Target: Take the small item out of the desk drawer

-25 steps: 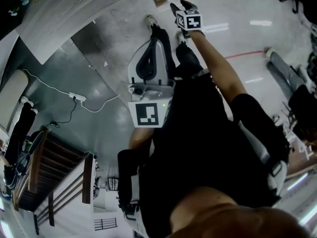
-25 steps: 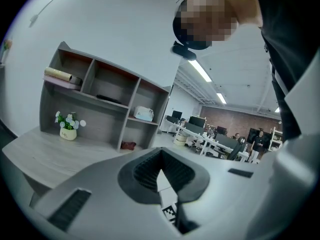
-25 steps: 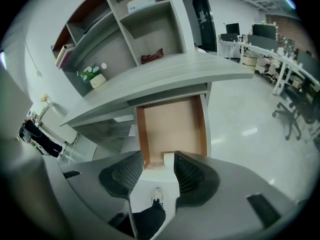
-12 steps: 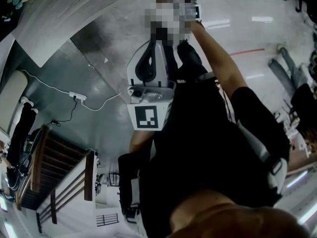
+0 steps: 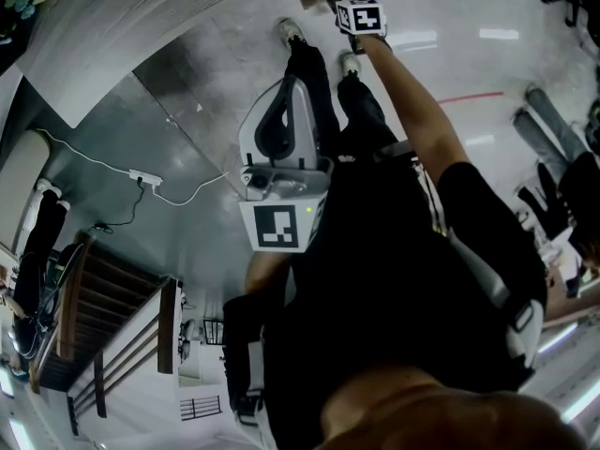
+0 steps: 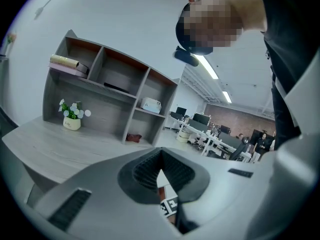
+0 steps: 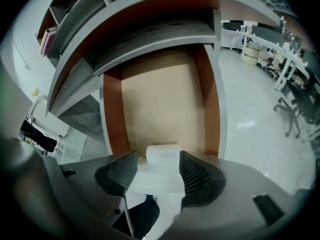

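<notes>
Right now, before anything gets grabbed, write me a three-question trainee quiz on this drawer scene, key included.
1. True or false: the desk drawer with the pale wooden floor is pushed shut.
2. What lies between the tips of the right tongs? A) a pen B) a small white box-shaped item C) nothing
3. Fill in: the left tongs are ____ and empty.
Key: 1 false, it stands open. 2 B; the jaws stand apart, have just been opening, and do not grip the item, which lies in the drawer. 3 shut.
</notes>
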Tool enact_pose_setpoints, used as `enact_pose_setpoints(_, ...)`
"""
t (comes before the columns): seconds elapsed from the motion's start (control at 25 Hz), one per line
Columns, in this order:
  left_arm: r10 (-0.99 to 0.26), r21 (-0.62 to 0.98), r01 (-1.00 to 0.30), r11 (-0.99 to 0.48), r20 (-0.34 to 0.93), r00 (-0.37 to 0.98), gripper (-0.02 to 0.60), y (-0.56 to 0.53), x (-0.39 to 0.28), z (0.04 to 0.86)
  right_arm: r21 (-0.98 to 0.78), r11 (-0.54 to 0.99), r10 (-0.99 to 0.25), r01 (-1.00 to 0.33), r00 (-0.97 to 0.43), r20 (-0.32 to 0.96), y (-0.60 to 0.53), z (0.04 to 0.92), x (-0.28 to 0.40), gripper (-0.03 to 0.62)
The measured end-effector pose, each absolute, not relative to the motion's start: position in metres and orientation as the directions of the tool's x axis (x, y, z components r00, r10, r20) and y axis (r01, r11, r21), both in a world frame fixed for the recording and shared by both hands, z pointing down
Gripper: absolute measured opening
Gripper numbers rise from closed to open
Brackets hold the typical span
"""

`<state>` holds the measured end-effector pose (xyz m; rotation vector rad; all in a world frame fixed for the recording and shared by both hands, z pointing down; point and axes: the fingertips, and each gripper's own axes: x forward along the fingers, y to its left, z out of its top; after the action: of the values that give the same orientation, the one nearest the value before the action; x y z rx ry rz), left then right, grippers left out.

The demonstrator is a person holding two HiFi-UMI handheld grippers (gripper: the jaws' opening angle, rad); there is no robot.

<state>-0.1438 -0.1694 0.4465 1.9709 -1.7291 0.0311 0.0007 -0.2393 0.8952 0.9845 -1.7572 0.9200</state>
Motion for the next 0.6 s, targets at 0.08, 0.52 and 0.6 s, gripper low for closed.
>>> enact_pose_setpoints(0.08,-0.919,0.363,-0.93,-0.053,0.347,0.188,-0.011,-0.17,-0.144,0.448,-0.166,0.403,-0.226,-0.9,-0.274,0.935,-0.239,0.9,0.001,0.242)
enact_pose_setpoints(0.52,-0.905,0.379,-0.924,-0.042,0.378,0.196,-0.011,-0.174,-0.144,0.461,-0.136,0.405,-0.159,-0.904,-0.216,0.963,-0.242,0.922,0.009,0.255)
enact_pose_setpoints(0.6,-0.904,0.382,-0.924,-0.038,0.38,0.194,-0.011,-0.174,-0.145,0.463,-0.126,0.412,-0.152,-0.902,-0.204,0.967,-0.242,0.923,0.009,0.255)
